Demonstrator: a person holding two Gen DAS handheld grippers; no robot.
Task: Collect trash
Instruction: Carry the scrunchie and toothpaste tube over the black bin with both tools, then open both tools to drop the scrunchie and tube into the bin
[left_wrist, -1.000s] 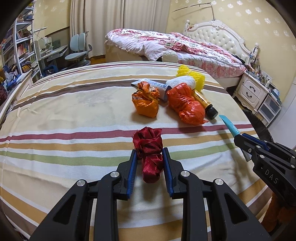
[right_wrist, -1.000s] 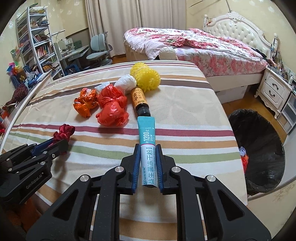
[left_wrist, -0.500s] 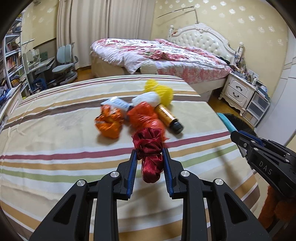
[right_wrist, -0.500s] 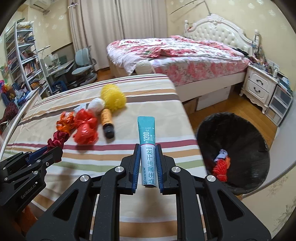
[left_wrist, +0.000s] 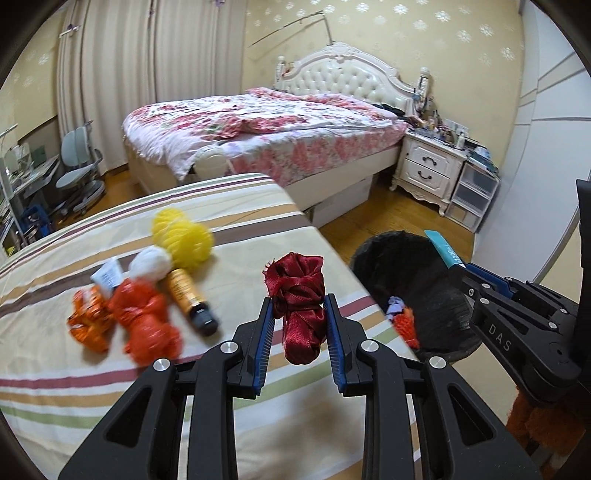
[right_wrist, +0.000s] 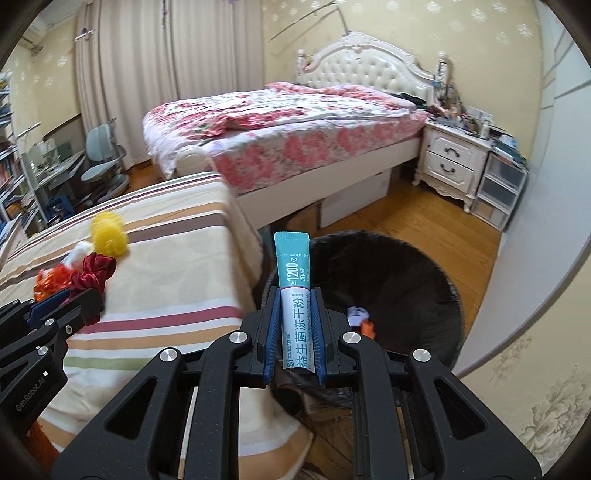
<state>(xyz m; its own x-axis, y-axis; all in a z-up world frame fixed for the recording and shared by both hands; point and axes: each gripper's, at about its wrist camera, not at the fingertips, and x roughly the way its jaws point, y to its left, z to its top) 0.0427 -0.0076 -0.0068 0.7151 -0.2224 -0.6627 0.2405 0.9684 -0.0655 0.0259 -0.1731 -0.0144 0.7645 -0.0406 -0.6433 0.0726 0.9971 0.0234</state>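
My left gripper (left_wrist: 298, 306) is shut on a crumpled dark red ribbon wad (left_wrist: 300, 301), held above the right edge of the striped table (left_wrist: 74, 398). My right gripper (right_wrist: 294, 295) is shut on a teal and white sachet (right_wrist: 295, 291), which stands up over the near rim of the black-lined trash bin (right_wrist: 399, 280). The bin (left_wrist: 413, 284) holds a few scraps in orange and lilac. Still on the table lie an orange wrapper (left_wrist: 90, 321), a red-orange bag (left_wrist: 147, 325), a brown bottle (left_wrist: 188, 295), a white wad (left_wrist: 151, 262) and a yellow mesh ball (left_wrist: 184, 236).
A flowered bed (right_wrist: 288, 122) stands behind the table, with a white nightstand (right_wrist: 450, 162) and plastic drawers (right_wrist: 502, 192) to its right. Wooden floor (right_wrist: 424, 218) surrounds the bin. A desk chair (right_wrist: 103, 162) and shelves are at the far left.
Both grippers have swung to the right with their loads, away from the table's middle toward the bin. The bin, earlier at the frame edge, now lies right ahead of the right gripper.
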